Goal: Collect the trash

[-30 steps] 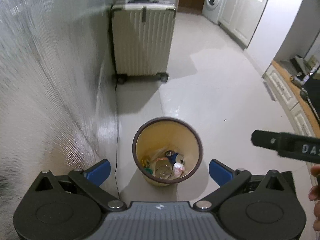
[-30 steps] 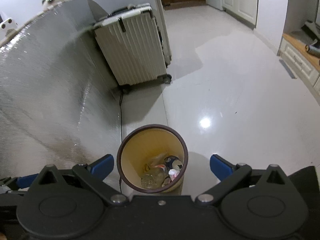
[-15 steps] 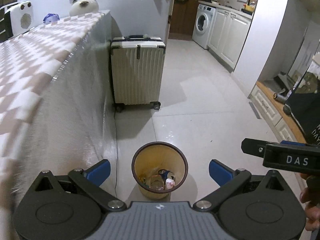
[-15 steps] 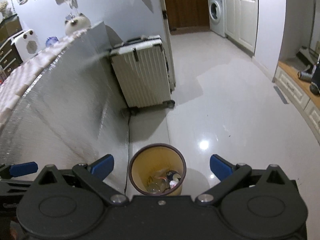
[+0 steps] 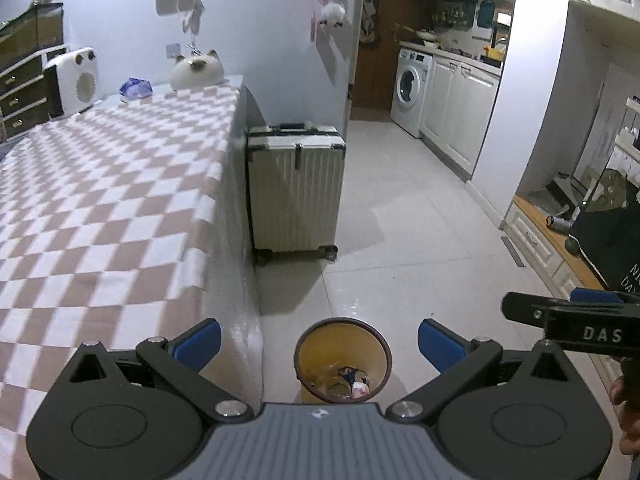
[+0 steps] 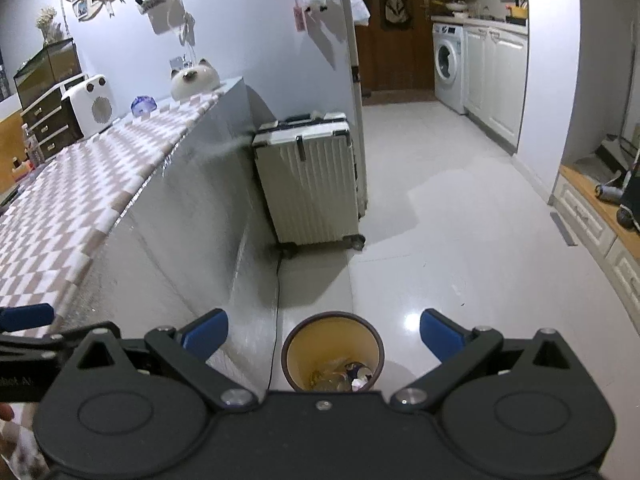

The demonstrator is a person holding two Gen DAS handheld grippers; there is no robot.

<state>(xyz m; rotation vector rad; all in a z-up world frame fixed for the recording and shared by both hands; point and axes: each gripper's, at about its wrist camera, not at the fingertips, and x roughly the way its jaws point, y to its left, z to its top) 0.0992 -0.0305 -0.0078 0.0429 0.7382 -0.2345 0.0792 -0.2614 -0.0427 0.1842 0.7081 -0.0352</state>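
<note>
On the floor beside the table's drape, the bin with its trash now sits smaller and lower than a second ago, as both empty, spread-open grippers, left and right, rise away, suggesting collecting is finished.

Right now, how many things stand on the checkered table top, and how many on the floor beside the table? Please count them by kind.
On the checkered table top:
White heater: 1
Cat-shaped ornament: 1
Blue crumpled item: 1
On the floor:
Cream suitcase: 1
Trash bin, with trash inside: 1
Total: 5
</note>
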